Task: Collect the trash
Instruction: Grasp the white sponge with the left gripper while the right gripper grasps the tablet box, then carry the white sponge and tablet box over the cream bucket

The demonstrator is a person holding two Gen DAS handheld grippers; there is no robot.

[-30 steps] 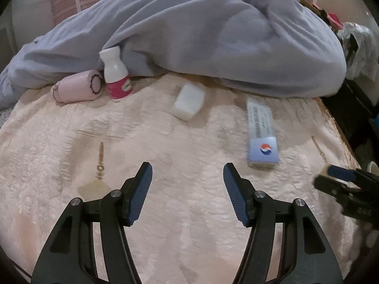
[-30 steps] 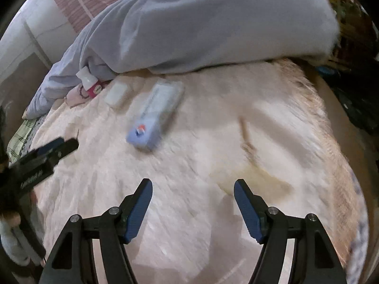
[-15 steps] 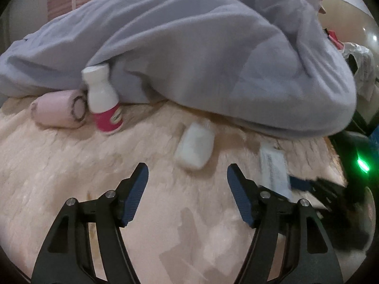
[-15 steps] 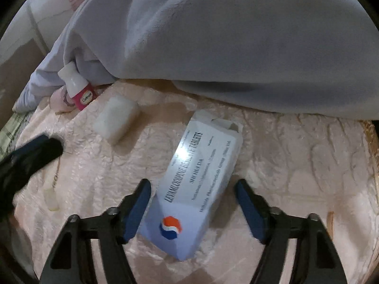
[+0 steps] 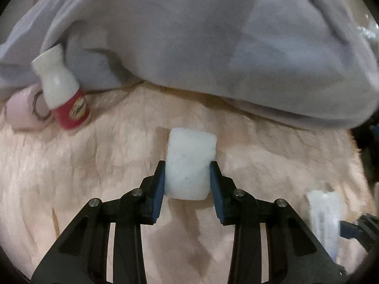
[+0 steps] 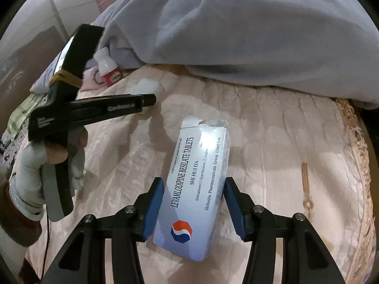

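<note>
Both grippers have just been closing. Our left gripper [image 5: 187, 177] now clasps the white foam block [image 5: 190, 161], blue pads pressed flat against its two long sides, while the block lies on the pink bedspread [image 5: 94, 165] near the middle, just below the edge of the grey blanket [image 5: 189, 35]. Our right gripper [image 6: 193, 201] straddles the tablet box [image 6: 199, 189]; its left pad touches the box, but whether the right pad presses we cannot tell. This box lies flat with its torn flap pointing toward the blanket. Toward the bedspread's far left edge a white bottle [image 5: 56, 80] with a red label leans beside a pink roll [image 5: 23, 108], partly tucked under the blanket.
</note>
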